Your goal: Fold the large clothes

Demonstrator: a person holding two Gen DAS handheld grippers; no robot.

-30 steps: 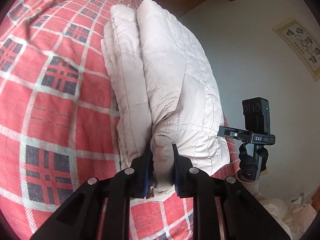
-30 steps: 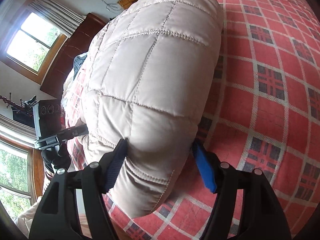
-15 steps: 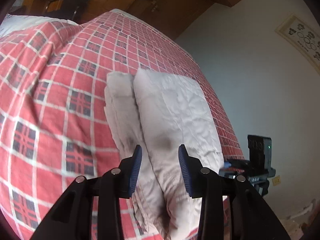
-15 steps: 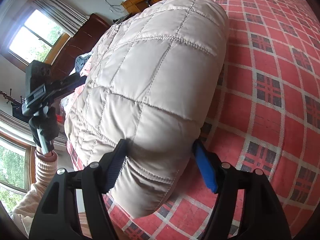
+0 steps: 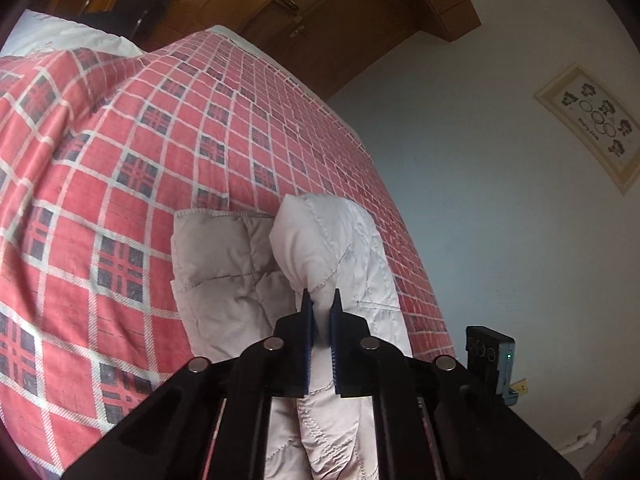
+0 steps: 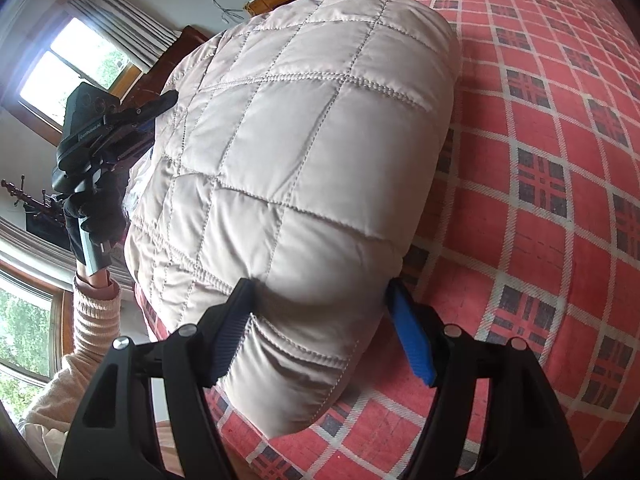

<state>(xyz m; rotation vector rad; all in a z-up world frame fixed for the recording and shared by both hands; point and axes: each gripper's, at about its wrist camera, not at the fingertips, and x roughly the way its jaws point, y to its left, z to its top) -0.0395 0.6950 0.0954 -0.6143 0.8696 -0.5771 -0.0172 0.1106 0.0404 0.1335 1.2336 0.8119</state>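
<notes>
While both cameras look out over one bed, the left gripper (image 5: 321, 300) sits nearest in its own view, its two blue-padded fingers (image 5: 306, 322) drawn close together and clamped on a raised ridge of the single pale quilted jacket (image 5: 340, 240). Beyond those fingers the jacket lies folded on the red plaid bedspread (image 5: 120, 168), one flatter layer to the left and one puffed, lifted fold to the right. Just right of it, near the bed's edge, one black device (image 5: 486, 346) with a small green light shows.

From the right wrist camera, the right gripper (image 6: 320, 320) has its two fingers (image 6: 412, 340) spread wide apart, one on each side of the near end of the jacket (image 6: 304, 152), which bulges between them; the pictures do not settle whether they press into the padding. The bedspread (image 6: 540, 200) runs off to the right and far. On the left, one gloved hand (image 6: 94, 212) in a cream ribbed sleeve (image 6: 94, 312) holds the other gripper against the jacket's left side.

Farther off stand one framed picture (image 5: 588, 124) on the pale wall, wooden cupboard doors (image 5: 288, 4), and two windows (image 6: 76, 72).
</notes>
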